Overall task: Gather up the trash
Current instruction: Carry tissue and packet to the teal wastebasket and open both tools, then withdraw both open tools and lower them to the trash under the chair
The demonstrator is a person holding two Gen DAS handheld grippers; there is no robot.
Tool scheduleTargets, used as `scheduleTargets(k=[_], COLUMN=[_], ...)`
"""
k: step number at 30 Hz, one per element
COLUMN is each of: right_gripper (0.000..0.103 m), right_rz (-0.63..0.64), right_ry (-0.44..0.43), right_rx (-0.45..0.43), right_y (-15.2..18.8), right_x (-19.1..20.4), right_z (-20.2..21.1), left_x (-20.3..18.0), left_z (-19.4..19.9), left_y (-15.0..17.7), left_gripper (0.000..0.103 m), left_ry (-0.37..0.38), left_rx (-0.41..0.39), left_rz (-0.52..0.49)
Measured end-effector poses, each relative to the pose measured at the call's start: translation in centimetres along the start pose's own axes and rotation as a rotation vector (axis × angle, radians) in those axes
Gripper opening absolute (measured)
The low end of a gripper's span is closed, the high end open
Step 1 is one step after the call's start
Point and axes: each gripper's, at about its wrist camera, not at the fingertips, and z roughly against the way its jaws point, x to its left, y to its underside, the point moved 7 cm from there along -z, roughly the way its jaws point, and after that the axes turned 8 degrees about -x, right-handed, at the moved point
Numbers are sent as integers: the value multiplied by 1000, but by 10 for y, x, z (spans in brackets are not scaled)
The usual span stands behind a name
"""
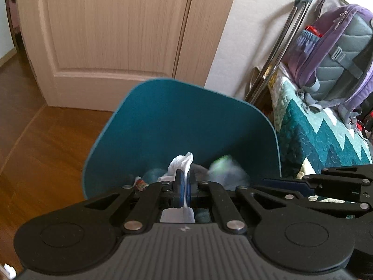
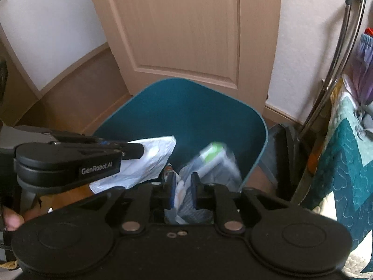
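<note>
Trash bin (image 2: 186, 107) beside "GenRobot.AI" left gripper (image 2: 139, 150)

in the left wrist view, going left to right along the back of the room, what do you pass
wood floor → door → teal bin → metal poles → purple backpack on the quilt

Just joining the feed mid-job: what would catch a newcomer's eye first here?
The open teal plastic bin fills the middle of both views, standing on the wood floor before the pale wooden door. Over its mouth the left tool is shut on a crumpled white plastic bag, while a blurred clear packet with a green label lies just beyond the parted fingers of the right tool.
</note>
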Motion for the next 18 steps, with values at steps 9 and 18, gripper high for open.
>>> scheduleTargets(k=[9, 18], right_gripper=[27, 42], right_rz=[-21, -43], right_ry=[-24, -41], right_rx=[-9, -58], right_y=[4, 10], right_x=[-4, -10], right_z=[16, 67], left_x=[-8, -30], left_z=[-4, 30], left_y=[11, 8], left_gripper=[13, 58], left_ry=[7, 32], left_rx=[27, -24], left_rz=[3, -15])
